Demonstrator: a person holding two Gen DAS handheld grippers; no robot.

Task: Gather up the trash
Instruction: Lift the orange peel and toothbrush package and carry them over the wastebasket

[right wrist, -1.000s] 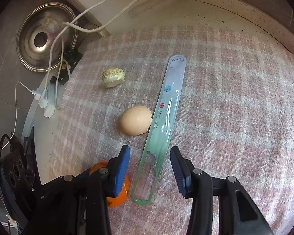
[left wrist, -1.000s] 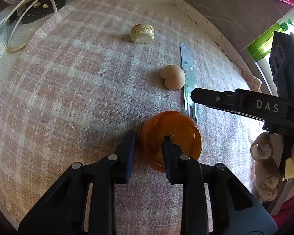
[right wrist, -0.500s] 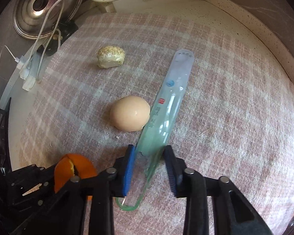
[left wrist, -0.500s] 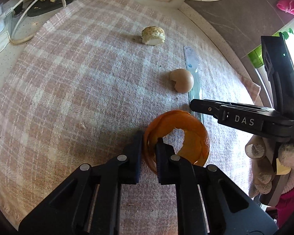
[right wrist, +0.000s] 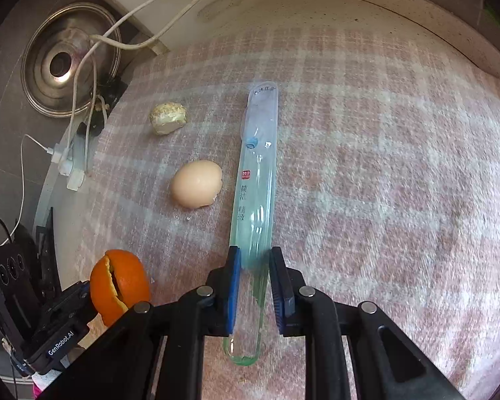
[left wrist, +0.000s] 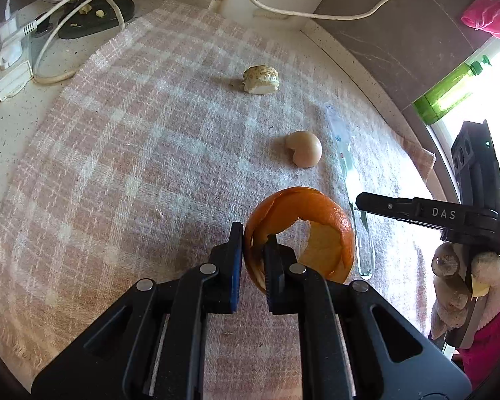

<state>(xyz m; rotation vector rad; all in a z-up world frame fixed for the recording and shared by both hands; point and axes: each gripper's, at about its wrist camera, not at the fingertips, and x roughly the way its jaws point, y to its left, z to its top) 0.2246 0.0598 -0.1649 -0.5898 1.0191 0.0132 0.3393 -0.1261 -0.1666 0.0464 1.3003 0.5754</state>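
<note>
Left wrist view: a pink and white checked cloth (left wrist: 123,153) covers a speckled counter (left wrist: 3,123). At far left, white cables (left wrist: 66,23) run to a white plug block (left wrist: 11,73). Low in the middle, the left gripper (left wrist: 254,260) pinches the wall of a hollow orange peel (left wrist: 316,220), one pad outside and one inside the curled shell; the peel is bright orange outside and paler within, with a torn edge. Beyond it lie a half eggshell (left wrist: 305,148), pale tan with a jagged rim, and a crumbly whitish food scrap (left wrist: 261,79). Further right, a long clear plastic wrapper (left wrist: 345,156) lies on the cloth, and a green bottle (left wrist: 450,91) stands by the window.

Right wrist view: a metal lid (right wrist: 70,73) lies at upper left. At lower left is the gripped peel. In the middle, the right gripper (right wrist: 253,286) is closing on the near end of the wrapper, whose pale green strip with printed characters runs between the pads, which touch its edges.
</note>
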